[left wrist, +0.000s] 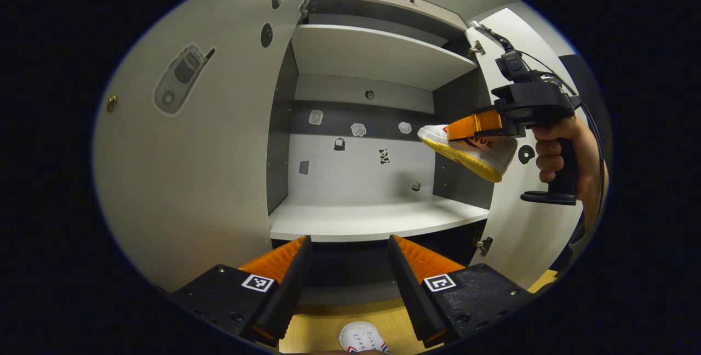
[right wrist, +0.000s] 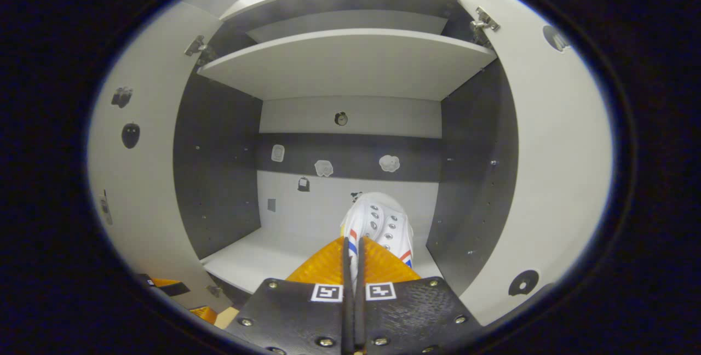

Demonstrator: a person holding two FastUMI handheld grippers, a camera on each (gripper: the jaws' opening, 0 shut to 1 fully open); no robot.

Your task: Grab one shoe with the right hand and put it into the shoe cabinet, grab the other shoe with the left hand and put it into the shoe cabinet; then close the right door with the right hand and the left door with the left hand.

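In the left gripper view, the left gripper (left wrist: 350, 284) hung with its jaws spread wide and nothing between them, aimed at the open shoe cabinet (left wrist: 378, 218). The second shoe (left wrist: 362, 338) lay on the wooden floor (left wrist: 328, 327) directly below and between the jaws, toe toward the cabinet as far as could be told. Toward the cabinet's right edge, a hand (left wrist: 558, 152) held the right gripper (left wrist: 475, 125), whose jaws were clamped on the first shoe (left wrist: 476, 152). That shoe hung in the air above the right end of the lower shelf (left wrist: 350, 223), toe pointing into the cabinet, yellow sole tilted down. The left door (left wrist: 186, 152) and right door (left wrist: 526, 234) both stood open.

In the right gripper view, the right gripper (right wrist: 354, 259) had its jaws nearly together, pinching the first shoe (right wrist: 383, 226) near its heel. The shoe's long axis ran straight ahead from the jaws toward the back wall, over the lower shelf (right wrist: 257, 256) near its right end. My judgement: 1 lowering move would seat it, while the left gripper was nearer shoe 2
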